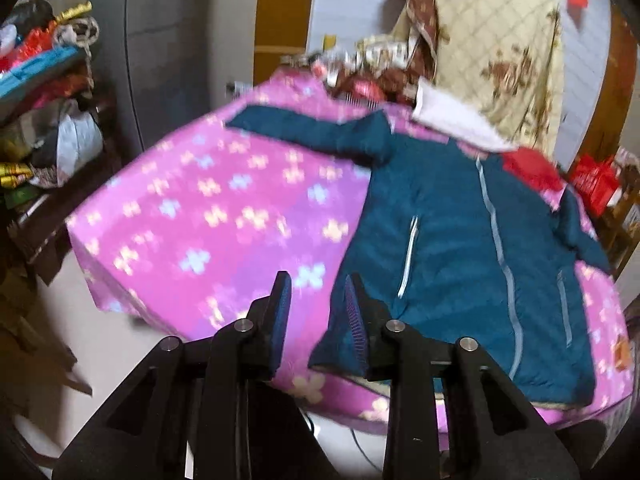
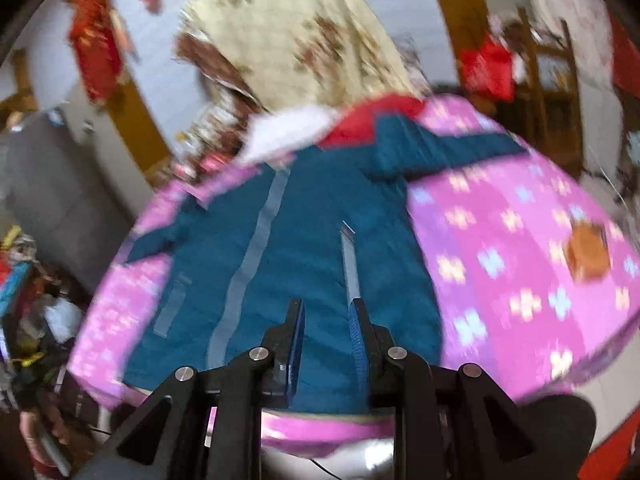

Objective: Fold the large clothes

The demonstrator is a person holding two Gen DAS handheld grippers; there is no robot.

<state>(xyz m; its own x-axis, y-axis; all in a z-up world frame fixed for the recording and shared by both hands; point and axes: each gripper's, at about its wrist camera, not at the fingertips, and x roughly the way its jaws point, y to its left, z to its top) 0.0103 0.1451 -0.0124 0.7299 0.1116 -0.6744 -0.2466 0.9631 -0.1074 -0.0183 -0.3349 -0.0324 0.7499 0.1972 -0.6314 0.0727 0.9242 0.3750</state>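
Cluttered domestic surroundings are seen in both wrist views, blurred throughout, so that fine detail is lost. A pale wall and yellow-brown wooden door frames are made out at the back, and a large cream quilted cloth with brown flower print (image 1: 500, 40) is draped high behind the work surface; what it hangs on is hidden.

Most of each view is filled by a bed covered in a pink-purple sheet printed with pale flowers (image 1: 208, 208). Its far edge is lost behind a muddle of small objects that cannot be told apart. On the sheet a large teal padded jacket with light grey-blue zip strips (image 1: 452, 240) is laid out flat, front upward, with one sleeve stretched across the sheet and the other reaching towards the bed's edge. A white fleecy collar or hood (image 1: 452, 120) and a red patch (image 1: 528, 168) are seen at its top end. The hem lies at the near edge of the bed, partly covered by the claws.

At the left edge of the left wrist view, a dark shelf crowded with bright bags and bundles (image 1: 44, 92) is cut off by the lens rim. A small orange-brown square object (image 2: 588, 256) lies on the sheet, too blurred to be identified.

The left claw (image 1: 318, 300) is held above the jacket's hem corner with its jaws apart and nothing pinched. The right claw (image 2: 328, 320) is held over the jacket's lower front, jaws likewise apart and empty.
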